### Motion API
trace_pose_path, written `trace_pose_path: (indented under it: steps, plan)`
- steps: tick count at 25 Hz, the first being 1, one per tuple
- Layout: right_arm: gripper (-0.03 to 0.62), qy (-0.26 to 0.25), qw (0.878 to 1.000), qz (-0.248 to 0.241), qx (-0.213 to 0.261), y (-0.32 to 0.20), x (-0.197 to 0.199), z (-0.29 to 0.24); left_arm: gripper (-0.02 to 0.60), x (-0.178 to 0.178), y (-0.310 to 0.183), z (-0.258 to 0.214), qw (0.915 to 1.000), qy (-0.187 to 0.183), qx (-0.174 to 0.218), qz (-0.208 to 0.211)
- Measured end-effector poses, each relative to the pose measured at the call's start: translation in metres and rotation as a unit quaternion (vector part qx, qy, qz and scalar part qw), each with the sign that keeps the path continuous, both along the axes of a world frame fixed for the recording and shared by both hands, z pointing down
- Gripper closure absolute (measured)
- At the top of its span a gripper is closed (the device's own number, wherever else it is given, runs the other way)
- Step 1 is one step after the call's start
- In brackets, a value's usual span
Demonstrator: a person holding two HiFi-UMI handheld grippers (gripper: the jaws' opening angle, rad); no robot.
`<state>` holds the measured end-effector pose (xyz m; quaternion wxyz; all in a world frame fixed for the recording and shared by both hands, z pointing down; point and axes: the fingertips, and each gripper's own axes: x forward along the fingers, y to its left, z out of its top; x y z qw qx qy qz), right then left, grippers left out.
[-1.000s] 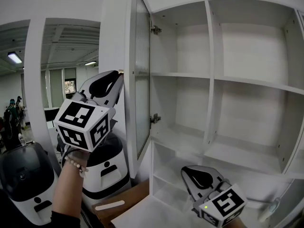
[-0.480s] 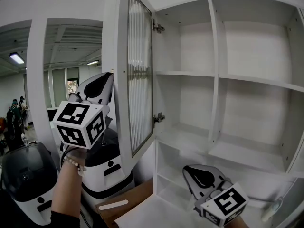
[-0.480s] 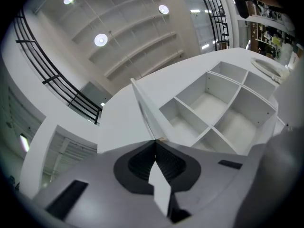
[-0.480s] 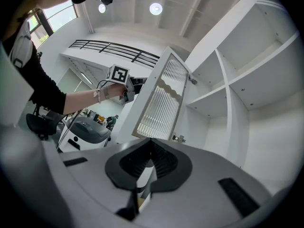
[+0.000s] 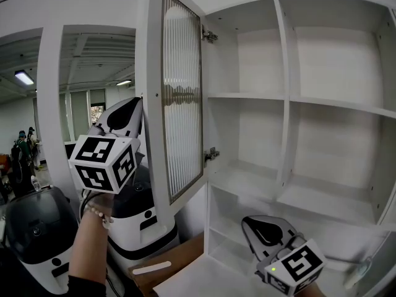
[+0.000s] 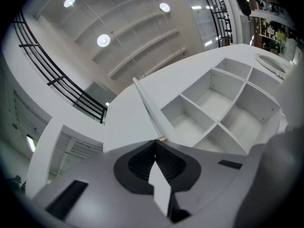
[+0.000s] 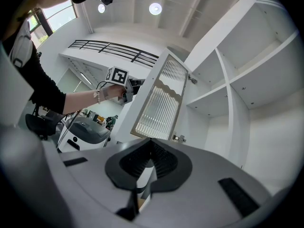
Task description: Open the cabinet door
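Two sets of fingers are pressed together, empty: the left gripper (image 5: 138, 101) is held at the open cabinet door (image 5: 182, 104) edge, the right gripper (image 5: 247, 223) low before the shelves (image 5: 322, 105).

Door (image 5: 179, 104) swung wide open, upright on its hinges (image 5: 209, 36).
From here I see a white frame around a ribbed glass panel, hung on the cabinet's (image 5: 286, 98) left wall. Its free edge stands right at the tip of my left gripper (image 5: 138, 100), whose jaws have just closed with nothing between them. The panel runs off to that gripper's right. The cabinet's white shelved compartments lie above and ahead of my right gripper (image 5: 250, 224).
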<state>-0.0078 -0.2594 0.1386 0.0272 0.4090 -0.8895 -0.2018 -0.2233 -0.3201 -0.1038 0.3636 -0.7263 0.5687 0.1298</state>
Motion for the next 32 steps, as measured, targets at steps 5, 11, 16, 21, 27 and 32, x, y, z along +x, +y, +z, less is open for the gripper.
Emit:
trace_pose_path:
  steps: [5, 11, 16, 21, 27, 32]
  plan:
    - [0.594, 0.006, 1.0, 0.001, -0.002, -0.002, -0.002, 0.004, 0.581, -0.018, 0.004, -0.001, 0.9999, 0.009, 0.001, -0.014]
    - [0.594, 0.002, 1.0, -0.009, -0.006, -0.002, -0.009, 0.005, 0.581, -0.041, 0.006, 0.009, 0.9993, 0.026, -0.007, -0.025]
    - [0.594, 0.007, 1.0, -0.011, -0.015, 0.002, -0.018, 0.009, 0.581, -0.049, 0.01, 0.027, 0.9989, 0.037, -0.019, -0.024]
    - [0.594, 0.0, 1.0, -0.023, -0.011, 0.002, -0.026, 0.011, 0.581, -0.044, 0.02, 0.048, 0.9987, 0.034, -0.022, -0.032]
    - [0.594, 0.0, 0.999, -0.033, -0.011, 0.002, -0.037, 0.012, 0.581, -0.022, 0.028, 0.075, 0.999, 0.016, -0.029, -0.029]
    - [0.594, 0.0, 0.999, -0.035, -0.012, 0.001, -0.041, 0.017, 0.581, -0.005, 0.037, 0.101, 0.9992, 0.007, -0.034, -0.02]
